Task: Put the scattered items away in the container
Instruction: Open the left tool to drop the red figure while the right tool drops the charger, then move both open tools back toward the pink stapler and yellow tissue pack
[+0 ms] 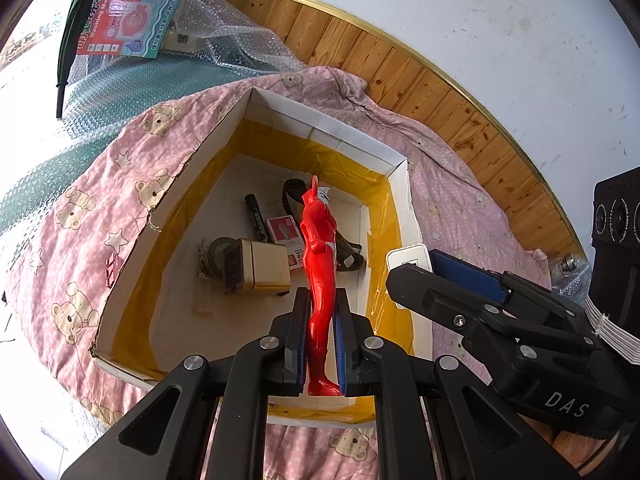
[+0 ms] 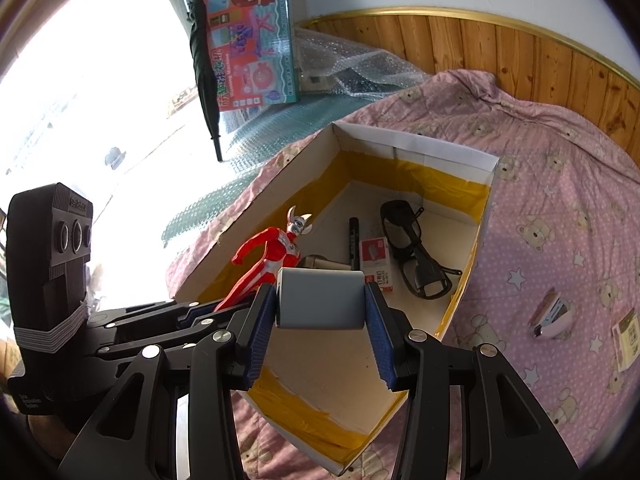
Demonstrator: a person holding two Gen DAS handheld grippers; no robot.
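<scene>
A: How is the red figure held, and why?

B: It is clamped at the legs between the narrow jaws of the left gripper. The body is left projecting forward over the open box, so that it can be lowered head first; a grip at the legs is judged to keep the fingers clear of the walls.

A: And the right gripper?

B: Its jaws are set wide on a grey and white block, which is gripped by its two ends. The block is held over the box's near half, above bare floor, probably so that nothing is struck on release.

A: What has been stowed?

B: Glasses, a black pen, a small red and white carton and a beige box are seen lying on the floor of the box.

A: What is outstanding?

B: A stapler and a card are left on the pink quilt, well apart from the box.
</scene>
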